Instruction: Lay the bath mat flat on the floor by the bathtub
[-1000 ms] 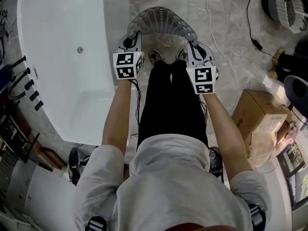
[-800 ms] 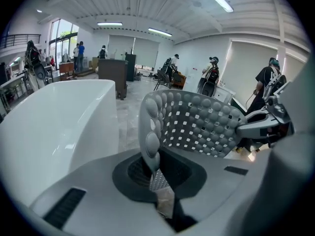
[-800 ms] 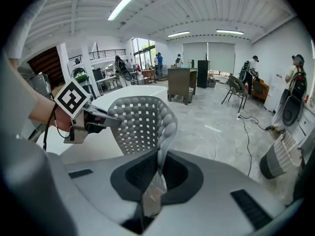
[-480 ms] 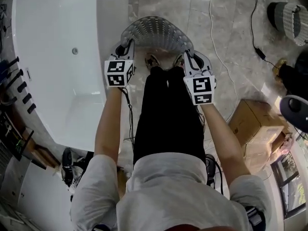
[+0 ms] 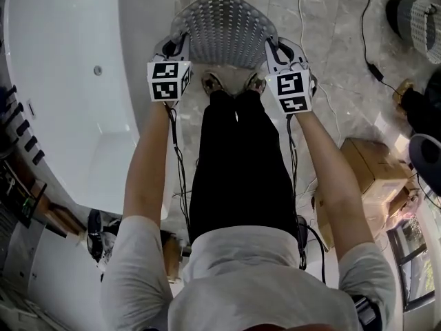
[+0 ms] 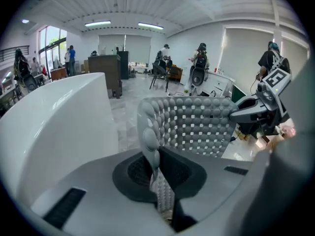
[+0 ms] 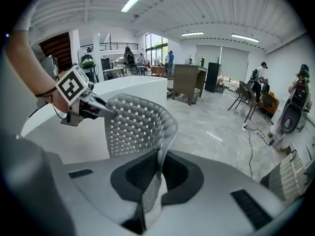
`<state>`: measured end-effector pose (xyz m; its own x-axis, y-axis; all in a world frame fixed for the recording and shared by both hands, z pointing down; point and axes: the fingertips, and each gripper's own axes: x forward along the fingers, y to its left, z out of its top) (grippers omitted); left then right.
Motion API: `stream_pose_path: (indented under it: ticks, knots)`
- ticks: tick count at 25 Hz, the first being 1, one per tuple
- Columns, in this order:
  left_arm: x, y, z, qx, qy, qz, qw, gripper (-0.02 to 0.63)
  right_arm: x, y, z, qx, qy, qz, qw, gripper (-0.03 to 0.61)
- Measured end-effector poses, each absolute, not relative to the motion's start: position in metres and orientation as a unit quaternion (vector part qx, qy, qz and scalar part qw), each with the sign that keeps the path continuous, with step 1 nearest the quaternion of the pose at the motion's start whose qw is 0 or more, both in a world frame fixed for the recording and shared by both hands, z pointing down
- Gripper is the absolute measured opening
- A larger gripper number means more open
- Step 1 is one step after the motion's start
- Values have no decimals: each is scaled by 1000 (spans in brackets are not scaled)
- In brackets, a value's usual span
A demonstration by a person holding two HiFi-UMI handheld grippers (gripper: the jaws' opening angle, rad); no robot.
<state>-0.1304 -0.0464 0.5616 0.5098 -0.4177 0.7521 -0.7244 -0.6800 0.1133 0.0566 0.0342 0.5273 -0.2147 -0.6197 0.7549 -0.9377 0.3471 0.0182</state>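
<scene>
A grey rubber bath mat point(image 5: 226, 29) with a grid of holes hangs in the air, curved like a hood, above the marble floor point(image 5: 324, 67) beside the white bathtub point(image 5: 69, 81). My left gripper point(image 5: 172, 47) is shut on the mat's left corner and my right gripper point(image 5: 275, 49) is shut on its right corner. In the left gripper view the bath mat point(image 6: 197, 124) runs from the closed jaws toward the right gripper point(image 6: 256, 113). The right gripper view shows the bath mat point(image 7: 135, 124) pinched between the jaws, with the left gripper point(image 7: 81, 107) at its far corner.
A person's shoes point(image 5: 233, 83) stand on the floor under the mat. A cardboard box point(image 5: 368, 174) sits to the right. A white cable point(image 5: 303, 26) and a black cable point(image 5: 368, 54) trail over the floor. A woven basket point(image 5: 417, 16) stands at the upper right.
Both grippers have carried the mat further forward and a little higher in the view, away from the body. The mat now spreads wider between them.
</scene>
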Motion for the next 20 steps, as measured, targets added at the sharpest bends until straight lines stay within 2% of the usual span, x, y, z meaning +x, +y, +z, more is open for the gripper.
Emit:
stream_pose_path:
  ticks: [8,16,20]
  knots:
    - [-113,-54,550,840,-374,338,203,29,82,10,529,523,-758,215,325,25]
    - [-117,-58,551,814,-418,319,246,29,80,-2,531,507,-772,209,322,25]
    - [-113,-65,556,813,-420,322,244,29,84,-11,536,493,-776,200,339,25]
